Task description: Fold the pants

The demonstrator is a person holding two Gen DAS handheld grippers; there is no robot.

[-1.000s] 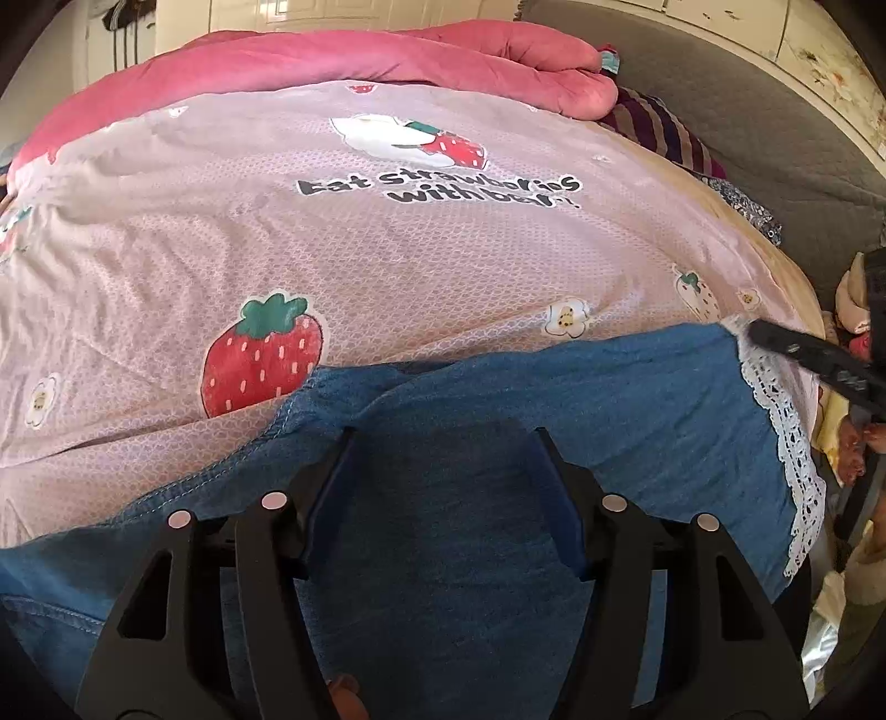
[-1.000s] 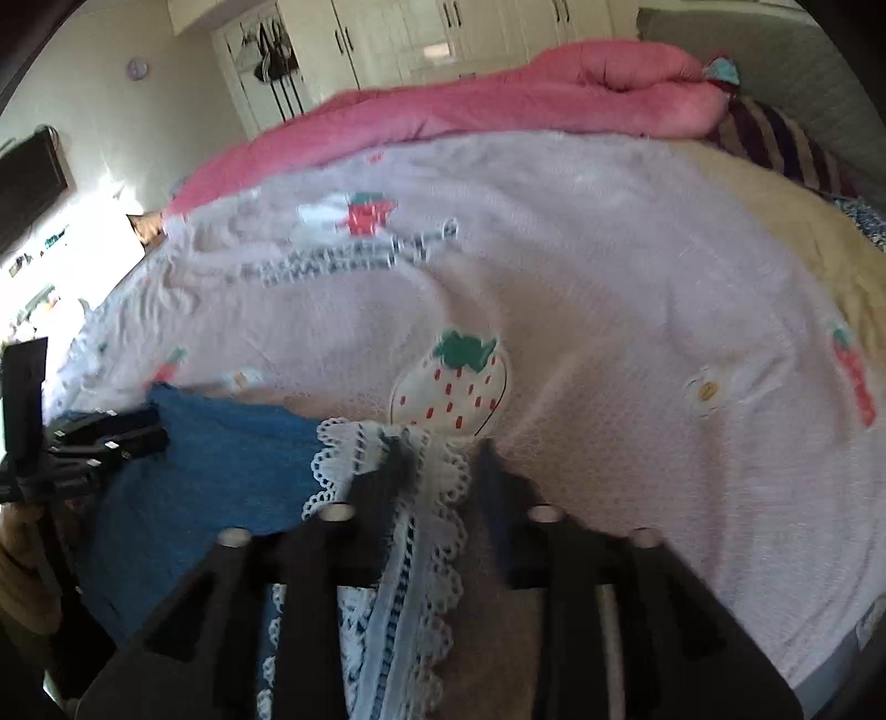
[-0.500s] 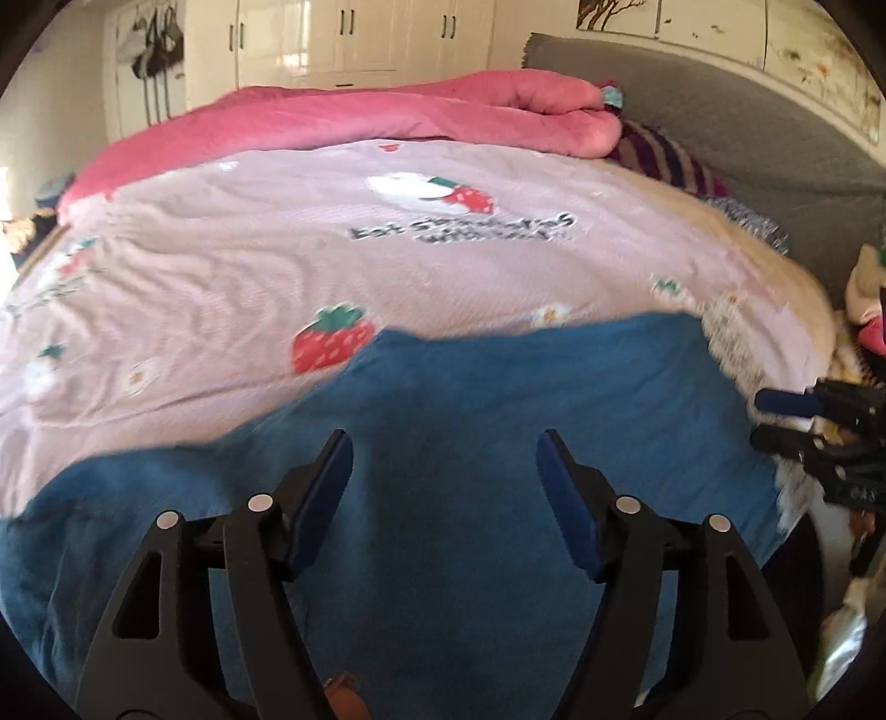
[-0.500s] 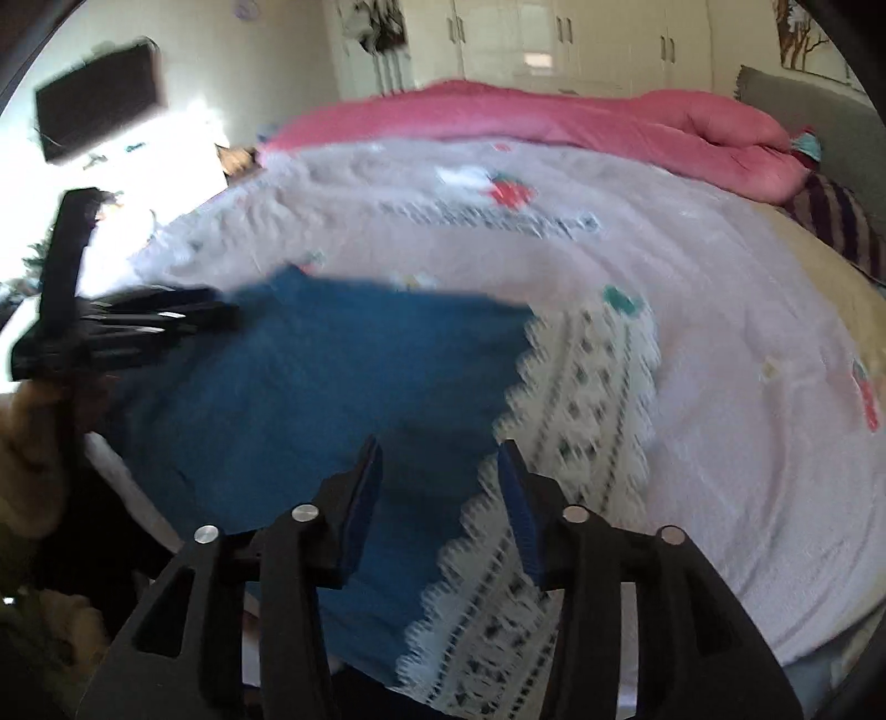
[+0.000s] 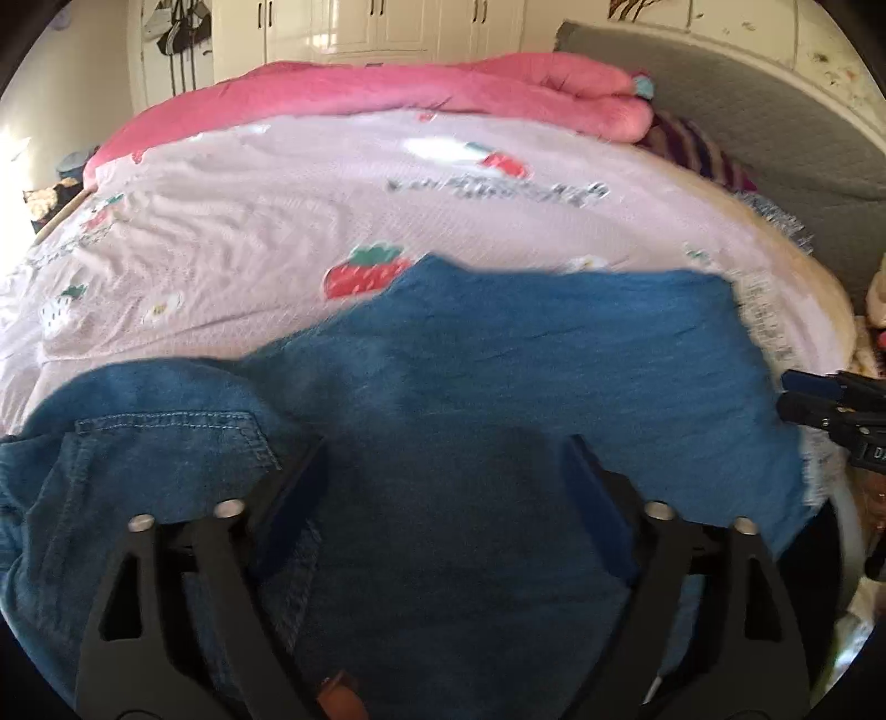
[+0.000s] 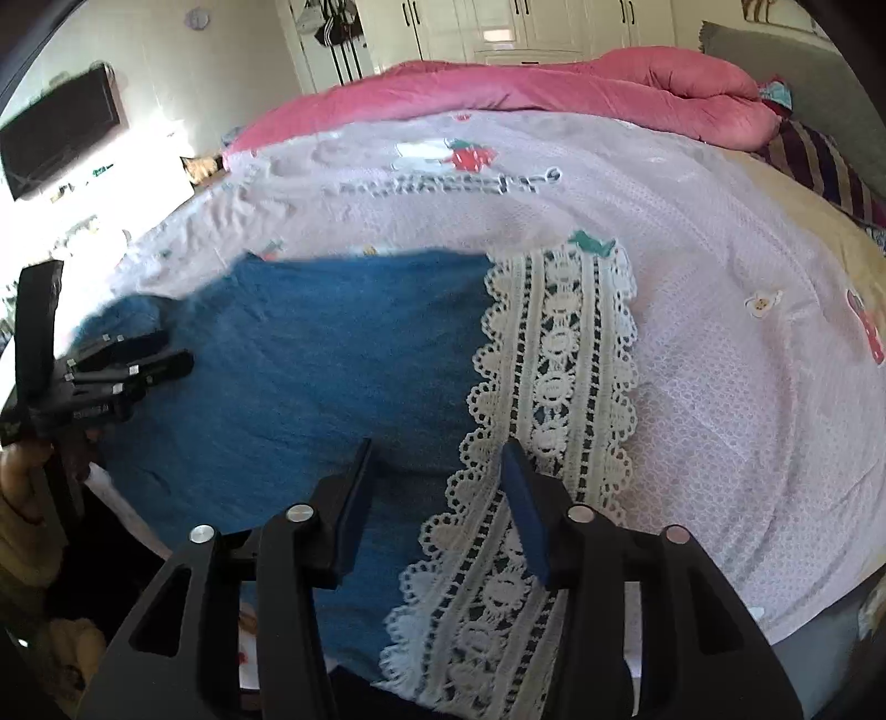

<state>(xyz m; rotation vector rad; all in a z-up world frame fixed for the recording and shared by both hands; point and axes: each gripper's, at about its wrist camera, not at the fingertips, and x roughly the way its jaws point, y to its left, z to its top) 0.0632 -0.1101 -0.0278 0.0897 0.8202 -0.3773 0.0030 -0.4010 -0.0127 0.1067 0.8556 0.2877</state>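
Note:
Blue denim pants [image 5: 498, 376] lie spread flat across the near edge of the bed, their white lace hem [image 6: 559, 387] at the right end. Over the waist end, near a stitched pocket [image 5: 166, 437], hovers my left gripper [image 5: 446, 465]; its jaws are opening and nothing is pinched between them. My right gripper [image 6: 437, 471] hangs over the boundary of denim and lace, jaws opening, the cloth lying loose beneath. Each gripper also shows in the other's view: the right gripper [image 5: 825, 399] at the far right, the left gripper [image 6: 133, 360] at the far left.
The bed carries a pale pink strawberry-print sheet [image 5: 332, 221] with a rolled pink quilt [image 5: 387, 88] at the far side. A striped pillow [image 6: 819, 160] and grey headboard [image 5: 747, 122] lie to the right. White wardrobes [image 6: 526, 27] and a wall television [image 6: 61, 133] stand beyond.
Both grippers let go of the pants and pulled back toward the bed's near edge, their jaws widening. The denim now lies flat, with more of it in view.

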